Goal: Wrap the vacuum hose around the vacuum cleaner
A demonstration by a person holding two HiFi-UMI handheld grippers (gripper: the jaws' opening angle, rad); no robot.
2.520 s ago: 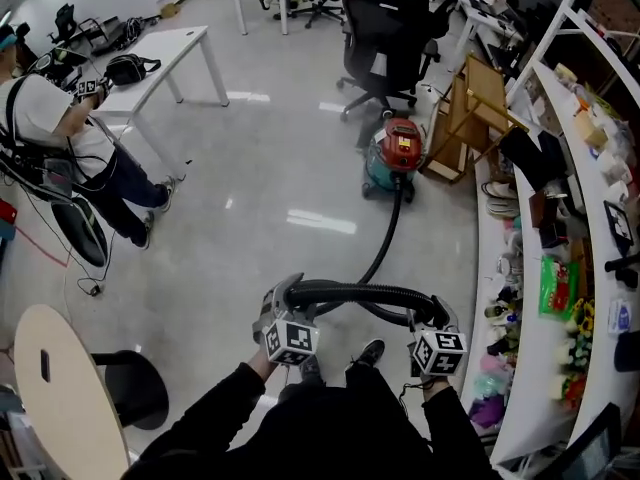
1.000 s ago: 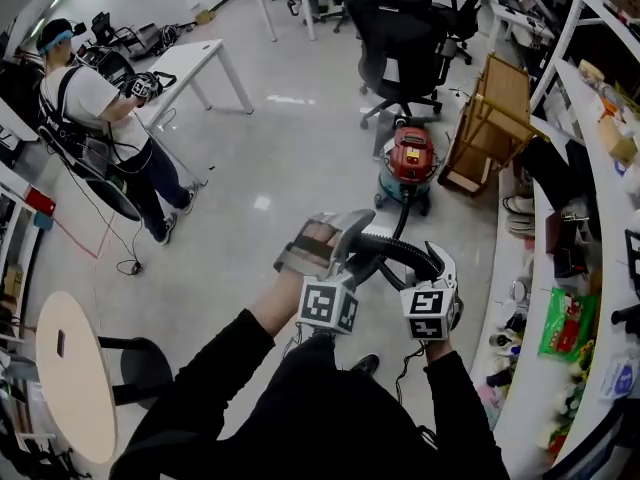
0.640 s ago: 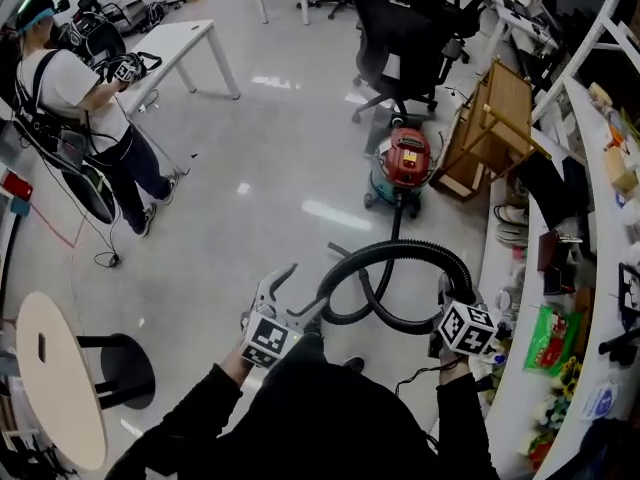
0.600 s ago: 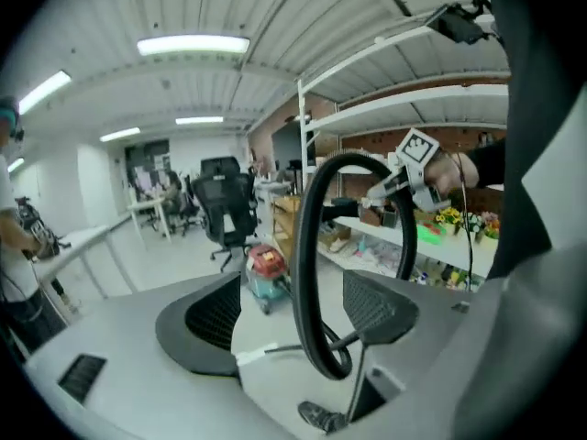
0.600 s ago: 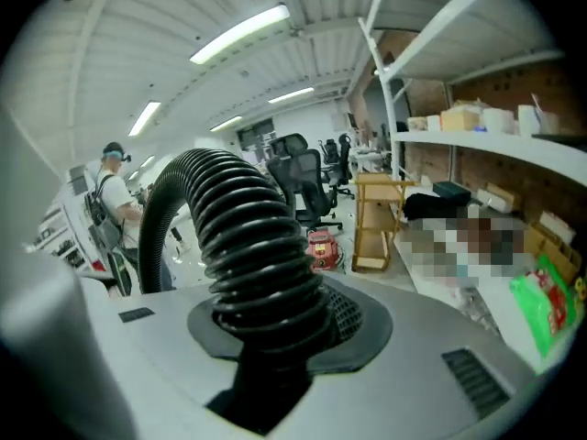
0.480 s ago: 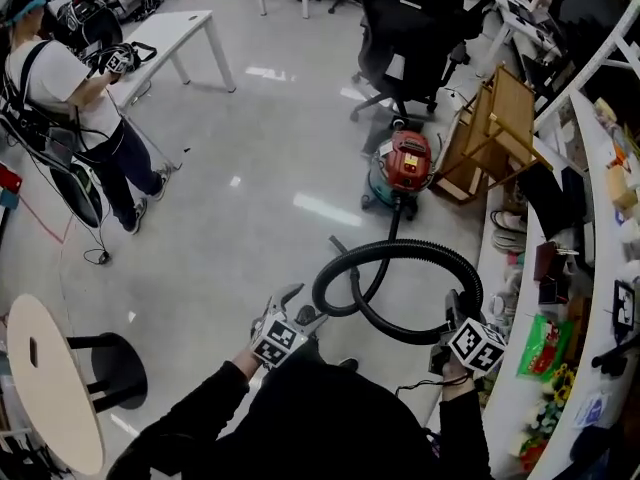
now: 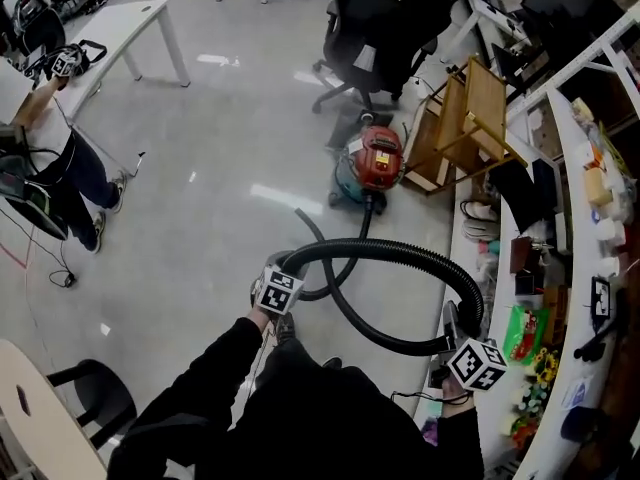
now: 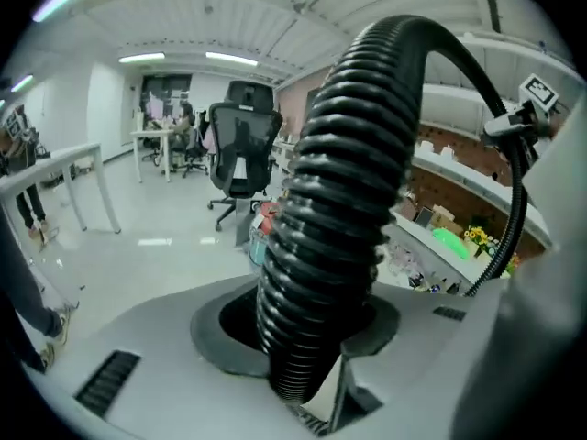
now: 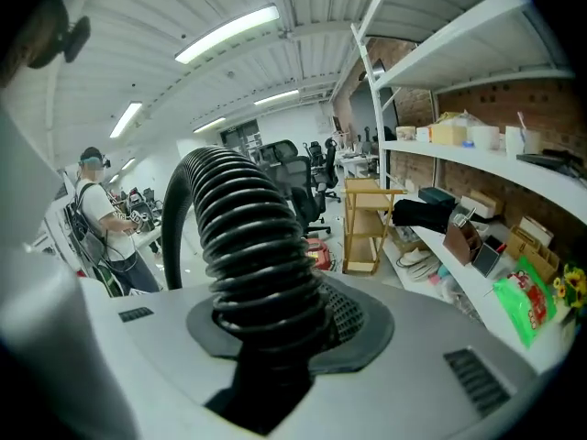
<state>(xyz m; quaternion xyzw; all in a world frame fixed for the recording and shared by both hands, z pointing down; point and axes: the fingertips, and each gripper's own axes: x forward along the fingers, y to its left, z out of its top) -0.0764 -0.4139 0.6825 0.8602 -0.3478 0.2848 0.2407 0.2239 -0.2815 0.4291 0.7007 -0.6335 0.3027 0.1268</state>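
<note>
The red and teal vacuum cleaner stands on the floor ahead of me. Its black ribbed hose leaves the front, curves toward me and arches in a wide loop between both grippers. My left gripper is at the loop's left end. Its jaws are closing, and the hose stands between the left gripper's pads, touching both. At the lower right, my right gripper is shut on the hose, which rises out of the right gripper.
A black office chair and a tilted wooden rack stand just behind the vacuum. White shelves with many small items run along the right. A white table and a person are at the left, a black stool at lower left.
My left gripper, open and beside the hose before, has moved up onto the hose and closed round it. The loop has spread wider, and my right gripper has kept its hold.
</note>
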